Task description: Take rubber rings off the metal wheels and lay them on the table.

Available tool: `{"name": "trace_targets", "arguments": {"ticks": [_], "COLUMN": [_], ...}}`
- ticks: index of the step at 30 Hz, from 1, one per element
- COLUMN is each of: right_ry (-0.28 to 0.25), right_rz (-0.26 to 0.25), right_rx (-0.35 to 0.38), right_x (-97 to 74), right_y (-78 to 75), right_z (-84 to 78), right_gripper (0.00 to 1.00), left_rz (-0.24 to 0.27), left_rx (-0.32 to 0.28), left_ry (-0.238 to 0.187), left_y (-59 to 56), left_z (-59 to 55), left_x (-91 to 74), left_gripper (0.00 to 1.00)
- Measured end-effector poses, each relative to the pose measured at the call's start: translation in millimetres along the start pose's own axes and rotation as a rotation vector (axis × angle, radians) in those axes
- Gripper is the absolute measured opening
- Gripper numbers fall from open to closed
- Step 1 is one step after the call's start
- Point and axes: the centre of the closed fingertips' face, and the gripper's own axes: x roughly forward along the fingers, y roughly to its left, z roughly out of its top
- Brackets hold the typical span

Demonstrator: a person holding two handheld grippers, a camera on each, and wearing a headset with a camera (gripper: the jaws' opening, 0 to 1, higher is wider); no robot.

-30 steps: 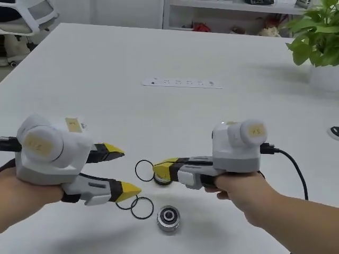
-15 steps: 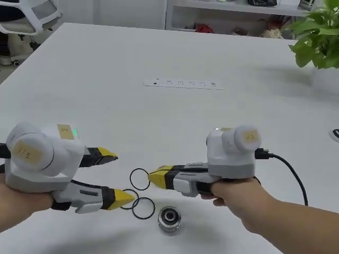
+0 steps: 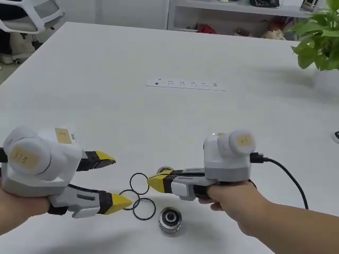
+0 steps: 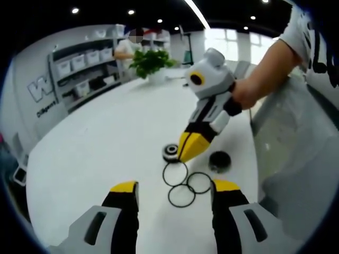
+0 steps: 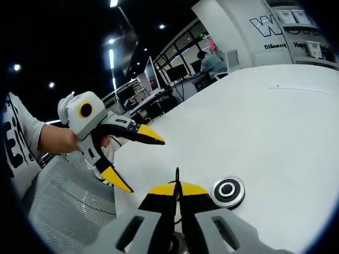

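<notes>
The right claw had drawn back from the far silver metal wheel, shut on a thin black rubber ring not yet laid beside two more rings on the white tabletop, while the left claw gaped wide and empty.

Shiny metal wheel, black rubber rings, matt table.

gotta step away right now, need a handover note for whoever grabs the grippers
Left gripper: open, empty, beside two loose rings that lie touching on the table.
Right gripper: shut on a rubber ring, pinched by its edge.
Wheels: near wheel in front, far wheel behind the right jaws.
Left to do: lay the held ring down. Cannot tell whether either wheel has a ring on it.
</notes>
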Motion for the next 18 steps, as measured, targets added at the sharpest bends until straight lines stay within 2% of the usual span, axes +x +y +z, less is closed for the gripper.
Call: {"name": "trace_targets", "arguments": {"ticks": [13, 18], "right_ry": [0.011, 0.015], "right_rz": [0.000, -0.006], "right_rx": [0.065, 0.061], "right_x": [6.1, 6.9], "right_y": [-3.3, -4.5], "right_z": [-7.6, -9.2], "right_gripper": [0.00, 0.00], "left_rz": [0.001, 0.003], "left_rx": [-0.009, -0.011], "left_ry": [0.007, 0.011], "left_y": [-2.0, -0.8], "left_z": [-4.0, -5.3], "left_x": [-0.8, -1.3], "left_gripper": [0.55, 0.55]}}
